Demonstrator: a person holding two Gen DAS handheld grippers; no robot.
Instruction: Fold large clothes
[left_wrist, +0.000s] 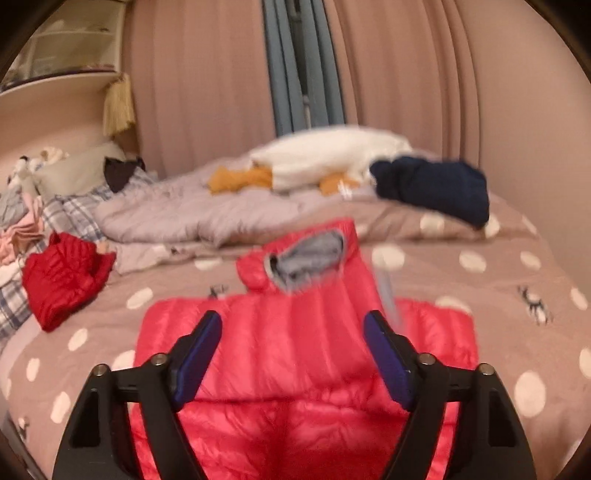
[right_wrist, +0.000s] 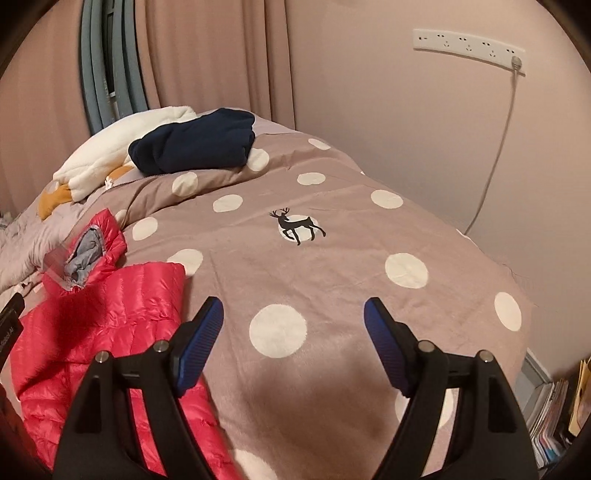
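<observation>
A pink-red down jacket (left_wrist: 295, 350) lies spread on a bed, on a taupe bedspread (right_wrist: 332, 258) printed with white dots and black deer; its collar, lined in grey, points toward the far curtains. In the left wrist view the picture is blurred, and the jacket fills the foreground beneath the left gripper (left_wrist: 293, 325), whose blue-padded jaws stand wide apart with nothing between the pads. In the right wrist view the jacket (right_wrist: 110, 314) lies at the left, its near edge running under the left finger of the right gripper (right_wrist: 293, 314). That gripper also stands spread, empty, above bare bedspread beside the jacket.

Farther out: a smaller red quilted garment (left_wrist: 62, 277) lies crumpled near the left edge of the bed, well apart from the jacket. A rumpled lilac-grey quilt (left_wrist: 177, 214) crosses the bed beyond the collar. At the far end rest a white plush garment with mustard parts (left_wrist: 325, 158) and, touching it, a folded navy garment (right_wrist: 195, 146). Pink curtains (left_wrist: 203, 81) hang behind. On the wall at the right, a white power strip (right_wrist: 469, 44) carries one plugged cable.
</observation>
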